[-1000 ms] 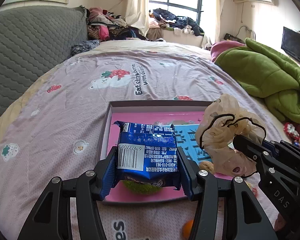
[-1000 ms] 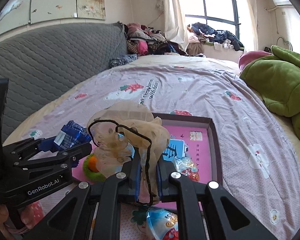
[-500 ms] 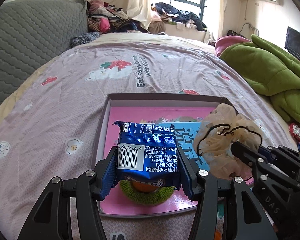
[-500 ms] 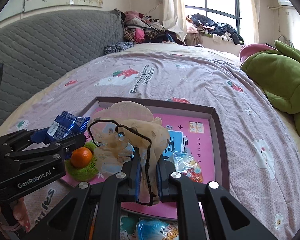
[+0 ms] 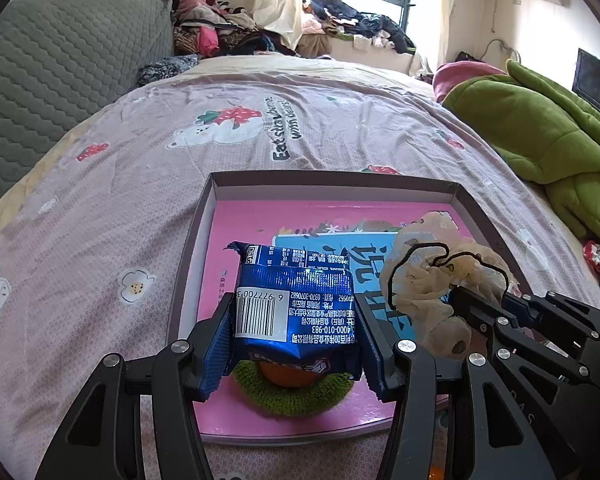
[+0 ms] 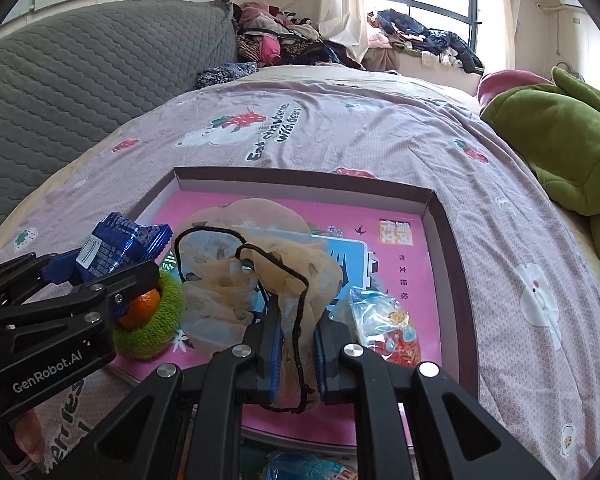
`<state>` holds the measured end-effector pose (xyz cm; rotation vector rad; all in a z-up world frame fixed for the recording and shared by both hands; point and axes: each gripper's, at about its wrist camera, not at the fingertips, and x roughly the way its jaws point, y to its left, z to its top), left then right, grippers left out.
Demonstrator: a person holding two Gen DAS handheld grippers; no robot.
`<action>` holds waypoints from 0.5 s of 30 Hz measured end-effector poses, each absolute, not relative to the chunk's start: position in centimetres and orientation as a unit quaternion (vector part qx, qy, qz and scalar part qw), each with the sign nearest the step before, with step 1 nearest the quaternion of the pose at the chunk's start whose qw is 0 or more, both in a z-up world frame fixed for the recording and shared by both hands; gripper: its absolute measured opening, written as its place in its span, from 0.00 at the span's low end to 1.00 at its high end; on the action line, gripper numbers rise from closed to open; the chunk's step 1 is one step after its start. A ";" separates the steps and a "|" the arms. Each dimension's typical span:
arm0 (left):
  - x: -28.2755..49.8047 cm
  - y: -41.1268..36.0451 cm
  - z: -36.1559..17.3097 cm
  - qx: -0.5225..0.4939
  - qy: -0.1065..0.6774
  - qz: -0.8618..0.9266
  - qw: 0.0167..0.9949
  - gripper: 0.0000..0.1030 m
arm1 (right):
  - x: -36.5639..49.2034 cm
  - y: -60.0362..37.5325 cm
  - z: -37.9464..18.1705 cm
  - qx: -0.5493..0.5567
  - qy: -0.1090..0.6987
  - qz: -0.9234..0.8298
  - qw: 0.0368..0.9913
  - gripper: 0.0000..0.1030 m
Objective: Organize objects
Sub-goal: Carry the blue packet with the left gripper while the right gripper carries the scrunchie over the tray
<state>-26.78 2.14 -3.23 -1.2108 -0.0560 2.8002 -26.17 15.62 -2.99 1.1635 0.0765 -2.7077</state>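
The left gripper (image 5: 296,344) has its jaws clamped on a blue foil snack packet (image 5: 294,304). The packet is glossy, with white print, a white barcode panel on its left side and a crimped seal at its far end. Its long axis runs along the fingers, away from the camera, and its print faces up. It hangs above the near left corner of the tray (image 5: 480,216), over a green knitted ring (image 5: 292,398) that lies on the tray floor with an orange fruit (image 6: 142,308) in its centre.

The right gripper (image 6: 296,340) has its jaws clenched on a beige sheer scrunchie (image 6: 256,264) with dark spots and a black cord along its ruffled edge. The ruffles stand up and fan out beyond the fingertips, above the near middle of the tray.

The tray is a shallow box with a pink printed floor and dark walls, resting on the bed (image 5: 100,208). A clear candy bag (image 6: 384,322) lies near its near right corner.
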 end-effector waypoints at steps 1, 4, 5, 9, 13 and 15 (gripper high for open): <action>-26.8 2.2 -3.3 -0.398 -0.017 0.916 0.044 0.56 | -26.2 15.6 -3.0 0.393 0.026 -0.914 0.096 0.14; -27.0 2.2 -3.7 -0.403 -0.016 0.914 0.043 0.56 | -26.3 15.7 -3.1 0.395 0.023 -0.913 0.093 0.14; -27.0 2.2 -3.9 -0.405 -0.014 0.913 0.041 0.56 | -26.3 15.8 -3.1 0.396 0.022 -0.913 0.091 0.14; -27.0 2.1 -4.0 -0.408 -0.014 0.912 0.039 0.56 | -26.3 16.0 -3.0 0.398 0.018 -0.913 0.090 0.16; -27.0 2.3 -4.1 -0.410 -0.009 0.911 0.037 0.58 | -26.3 16.1 -3.0 0.403 0.013 -0.911 0.090 0.21; -27.0 2.3 -4.1 -0.409 -0.008 0.912 0.036 0.58 | -26.3 16.2 -2.9 0.402 0.013 -0.911 0.090 0.22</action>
